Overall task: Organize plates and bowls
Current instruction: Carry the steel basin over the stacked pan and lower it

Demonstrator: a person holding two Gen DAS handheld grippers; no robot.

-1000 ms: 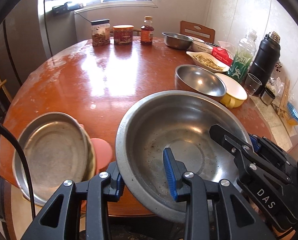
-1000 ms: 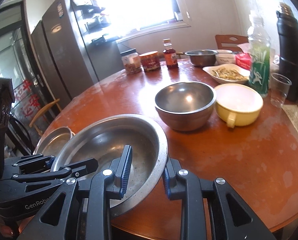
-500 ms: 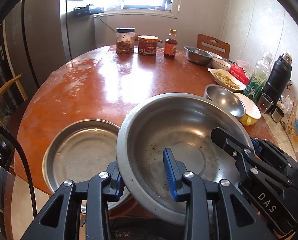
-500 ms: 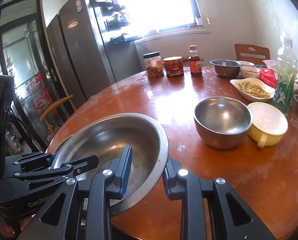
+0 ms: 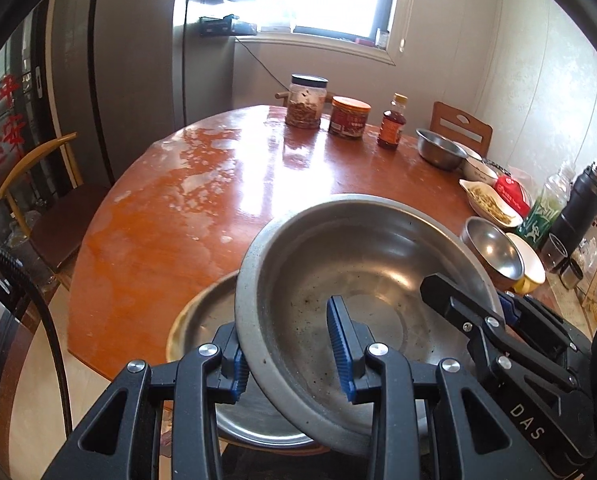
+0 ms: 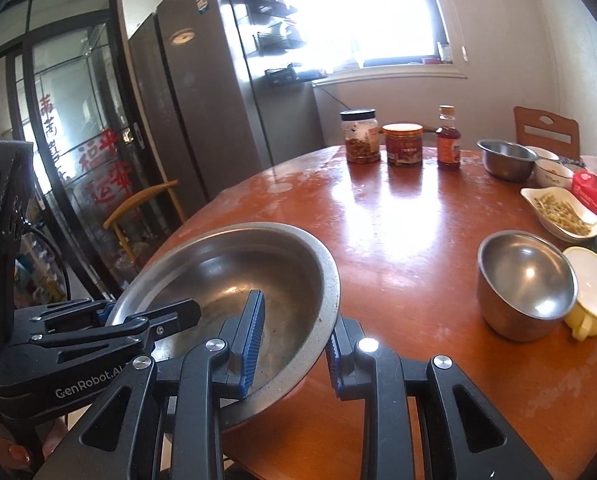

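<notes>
A large steel basin [image 5: 362, 264] is held above the near edge of the round wooden table [image 5: 202, 200]. My left gripper [image 5: 288, 354] is shut on its near-left rim. My right gripper [image 6: 294, 344] is shut on its right rim, and shows in the left wrist view [image 5: 470, 304]. The basin also shows in the right wrist view [image 6: 234, 276]. Under it lies a flat steel pan [image 5: 206, 320], partly hidden by the basin. A smaller steel bowl [image 6: 526, 280] and a yellow cup-bowl [image 6: 590, 284] stand to the right.
At the back of the table stand a jar [image 5: 306, 100], a red tin [image 5: 348, 116] and a sauce bottle [image 5: 392, 122]. A steel bowl [image 5: 438, 148], a dish of food [image 5: 490, 202], a green bottle [image 5: 546, 204] and a black flask [image 5: 578, 208] line the right side. A chair [image 5: 46, 184] stands left.
Both grippers have carried the basin up and to the left, so it now hangs over the flat pan, covering most of it. The small bowls have receded to the right.
</notes>
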